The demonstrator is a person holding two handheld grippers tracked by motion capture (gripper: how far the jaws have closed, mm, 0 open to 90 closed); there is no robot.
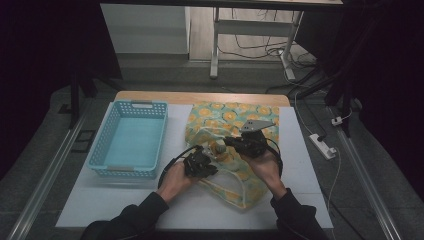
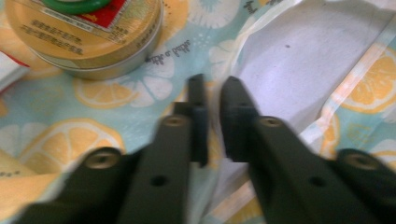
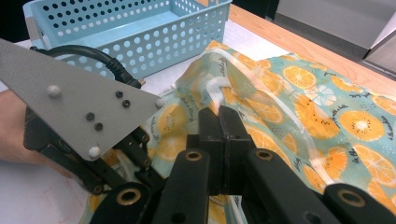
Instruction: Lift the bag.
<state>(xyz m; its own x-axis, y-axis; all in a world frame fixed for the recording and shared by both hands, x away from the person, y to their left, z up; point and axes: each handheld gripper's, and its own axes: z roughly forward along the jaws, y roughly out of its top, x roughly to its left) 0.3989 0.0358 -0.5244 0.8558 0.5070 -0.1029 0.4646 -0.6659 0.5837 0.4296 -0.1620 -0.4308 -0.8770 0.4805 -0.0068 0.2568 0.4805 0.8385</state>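
A cloth bag [image 1: 225, 120] printed with orange slices lies on the white mat, right of a blue basket [image 1: 127, 137]. Both hands hold grippers at the bag's mouth. My left gripper [image 1: 212, 159] [image 2: 212, 100] points into the bag; its jaws stand a narrow gap apart, open, over the printed cloth [image 2: 140, 88]. Just beyond them rests a round yellow tin [image 2: 93, 42]. My right gripper [image 1: 229, 142] [image 3: 219, 116] has its jaws pressed together on the bag's cloth [image 3: 299, 102]. The left gripper's grey plate [image 3: 79, 107] is close beside it.
The perforated blue basket [image 3: 140, 32] has nothing in it. A white and red object [image 2: 9, 70] lies beside the tin. The wooden table edge [image 1: 200, 96] runs behind the mat [image 1: 100, 200]. A power strip [image 1: 322, 145] lies on the floor to the right.
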